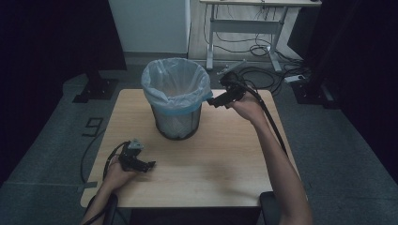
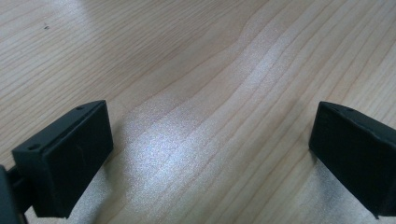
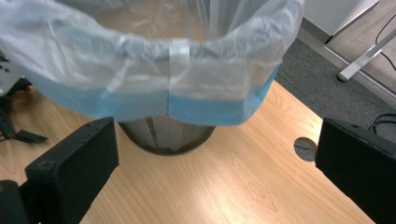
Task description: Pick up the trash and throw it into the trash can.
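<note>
A wire mesh bin [image 1: 177, 123] stands in the upper middle of the high view, on the far half of the wooden table [image 1: 211, 173]. A clear bag [image 1: 176, 84] with a blue hem lines it, and the hem is folded down over the rim all the way round, as far as I can see from here.

The right gripper [image 1: 210, 100] is held up at the bin's right side, its tips just beside the blue hem. In the right gripper view its jaws stand wide apart with nothing between them, the folded hem [image 3: 205, 109] hanging straight ahead.

The left gripper [image 1: 149, 165] rests low on the table at the lower left, well apart from the bin, its jaws also spread over bare wood [image 2: 210, 116].

To my eye the bag looks seated already, though slack and wrinkled. What seems left is gripping the hem, whether to tidy it or lift it out; no grip has been made yet.
</note>
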`<action>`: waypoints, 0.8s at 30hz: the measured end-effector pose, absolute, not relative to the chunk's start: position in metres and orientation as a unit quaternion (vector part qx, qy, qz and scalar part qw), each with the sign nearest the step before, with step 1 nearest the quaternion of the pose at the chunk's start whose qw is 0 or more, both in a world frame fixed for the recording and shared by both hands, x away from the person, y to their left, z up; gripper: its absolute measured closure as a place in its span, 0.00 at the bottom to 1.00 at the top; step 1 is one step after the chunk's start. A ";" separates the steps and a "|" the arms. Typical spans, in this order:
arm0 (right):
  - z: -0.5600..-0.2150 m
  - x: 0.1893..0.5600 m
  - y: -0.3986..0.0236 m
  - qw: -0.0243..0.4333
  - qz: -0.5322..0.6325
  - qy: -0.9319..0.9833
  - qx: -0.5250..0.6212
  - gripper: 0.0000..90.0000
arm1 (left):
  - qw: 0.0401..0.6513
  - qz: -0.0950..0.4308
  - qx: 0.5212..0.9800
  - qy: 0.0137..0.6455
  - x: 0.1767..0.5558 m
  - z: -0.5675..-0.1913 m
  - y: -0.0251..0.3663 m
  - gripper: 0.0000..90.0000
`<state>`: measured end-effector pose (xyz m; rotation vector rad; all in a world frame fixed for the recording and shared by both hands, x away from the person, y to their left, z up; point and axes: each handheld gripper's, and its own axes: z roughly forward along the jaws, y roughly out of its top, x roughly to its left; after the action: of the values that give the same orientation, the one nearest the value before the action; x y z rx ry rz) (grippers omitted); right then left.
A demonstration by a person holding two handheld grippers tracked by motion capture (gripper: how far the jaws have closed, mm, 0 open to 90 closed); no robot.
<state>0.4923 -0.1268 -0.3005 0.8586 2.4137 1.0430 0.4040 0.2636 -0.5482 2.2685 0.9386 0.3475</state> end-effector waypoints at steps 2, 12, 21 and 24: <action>-0.305 0.491 -0.130 0.184 0.373 0.856 0.306 0.00 | 0.325 0.133 0.865 0.358 0.404 -0.548 0.264 0.00; -0.326 0.486 -0.145 0.180 0.382 0.852 0.309 0.00 | 0.325 0.132 0.865 0.358 0.404 -0.548 0.263 0.00; -0.341 0.479 -0.155 0.187 0.374 0.853 0.312 0.00 | 0.325 0.132 0.865 0.359 0.404 -0.548 0.263 0.00; -0.346 0.477 -0.159 0.186 0.373 0.852 0.316 0.00 | 0.325 0.132 0.865 0.358 0.404 -0.548 0.264 0.00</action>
<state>0.4773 -0.1594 -0.3457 0.8903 2.3993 1.0505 0.4040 0.2635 -0.5482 2.2683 0.9392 0.3472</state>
